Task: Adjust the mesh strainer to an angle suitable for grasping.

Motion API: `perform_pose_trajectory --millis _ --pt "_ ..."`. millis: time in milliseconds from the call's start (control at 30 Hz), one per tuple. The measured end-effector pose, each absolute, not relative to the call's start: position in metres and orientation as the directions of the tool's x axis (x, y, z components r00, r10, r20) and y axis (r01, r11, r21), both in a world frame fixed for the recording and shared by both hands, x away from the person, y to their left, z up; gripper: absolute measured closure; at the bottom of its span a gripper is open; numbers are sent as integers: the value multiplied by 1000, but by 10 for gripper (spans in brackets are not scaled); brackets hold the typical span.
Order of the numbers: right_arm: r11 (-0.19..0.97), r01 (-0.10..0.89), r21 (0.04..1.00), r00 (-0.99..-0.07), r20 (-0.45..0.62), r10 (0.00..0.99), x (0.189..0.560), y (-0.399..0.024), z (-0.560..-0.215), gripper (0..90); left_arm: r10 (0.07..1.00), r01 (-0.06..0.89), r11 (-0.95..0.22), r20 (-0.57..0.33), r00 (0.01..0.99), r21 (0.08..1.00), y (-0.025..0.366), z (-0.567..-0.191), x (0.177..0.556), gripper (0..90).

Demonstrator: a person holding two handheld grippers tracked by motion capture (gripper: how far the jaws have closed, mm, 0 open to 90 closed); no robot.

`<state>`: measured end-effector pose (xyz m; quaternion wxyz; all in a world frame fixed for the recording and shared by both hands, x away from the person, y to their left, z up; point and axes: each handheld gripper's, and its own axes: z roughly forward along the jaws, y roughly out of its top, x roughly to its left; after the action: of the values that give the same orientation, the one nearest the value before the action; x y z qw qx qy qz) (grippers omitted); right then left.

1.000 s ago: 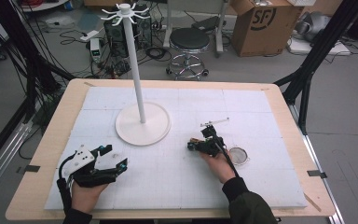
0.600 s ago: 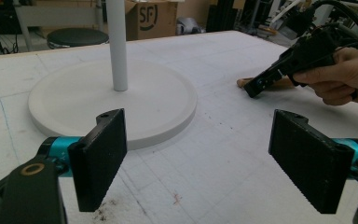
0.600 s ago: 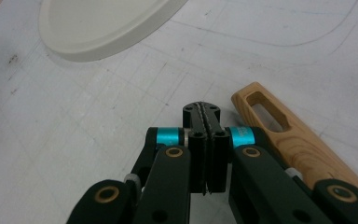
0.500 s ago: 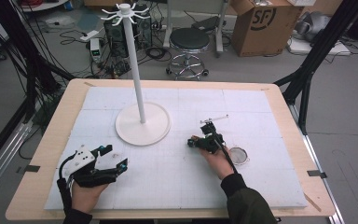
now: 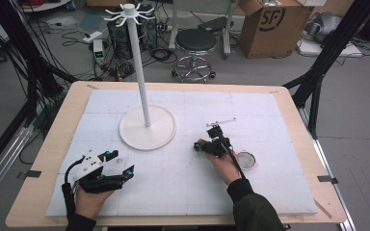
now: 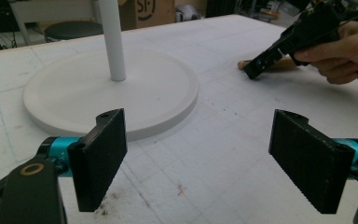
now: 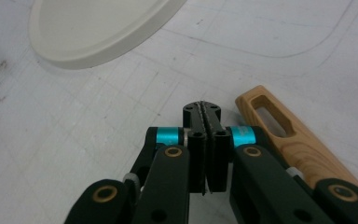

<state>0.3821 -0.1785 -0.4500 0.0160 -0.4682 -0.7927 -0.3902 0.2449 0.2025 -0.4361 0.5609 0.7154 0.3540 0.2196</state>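
Right gripper point(image 7: 202, 109): we find its jaws all but clenched. The two pads stand face to face with only a thin slit showing; they have just been opening, and nothing lies between them. The gripper is low over the white table mat point(image 7: 74, 140).

Left gripper point(image 6: 200, 144): its jaws are released and stand wide apart, with bare mat between them. The white hanging stand point(image 6: 158, 88) sits just beyond its left jaw.

Item in hand: a wooden handle point(image 7: 303, 149) lies flat on the mat, just to the right of the right gripper's jaws and apart from them. Its rounded end reaches slightly past the jaw tips and carries a long hanging slot. The rest of it runs back under the right side of the gripper. In the high view a round, mesh-like head point(image 5: 245, 160) lies beside the person's right hand. We judge it to be the far end of the same utensil, though the join is hidden.

Handling assessment: we judge the utensil to be light and stiff. The plain wood should give the ribbed pads fair friction. It lies low and flat, so the jaws must open and straddle it from above. We recommend gripping the solid wood behind the slot, across its narrow width. That leaves the slot free for a hook. The mesh head looks easier to dent and should not be squeezed.
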Motion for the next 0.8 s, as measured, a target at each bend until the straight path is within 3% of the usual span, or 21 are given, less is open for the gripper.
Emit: perform_pose_trajectory --millis 33,100,267,800 --pt "263 729 632 -589 385 710 377 -180 -446 629 756 257 -121 -79 650 959 202 -436 245 198" --pt "256 705 661 -607 375 700 371 -183 -440 609 754 256 -120 -80 652 959 202 -435 244 199" --pt "214 706 675 -594 401 697 368 -207 -425 434 751 259 -126 -78 656 958 201 -434 242 198" --pt "199 731 653 -555 400 729 369 -260 -420 380 751 262 -126 -80 656 957 199 -433 240 198"
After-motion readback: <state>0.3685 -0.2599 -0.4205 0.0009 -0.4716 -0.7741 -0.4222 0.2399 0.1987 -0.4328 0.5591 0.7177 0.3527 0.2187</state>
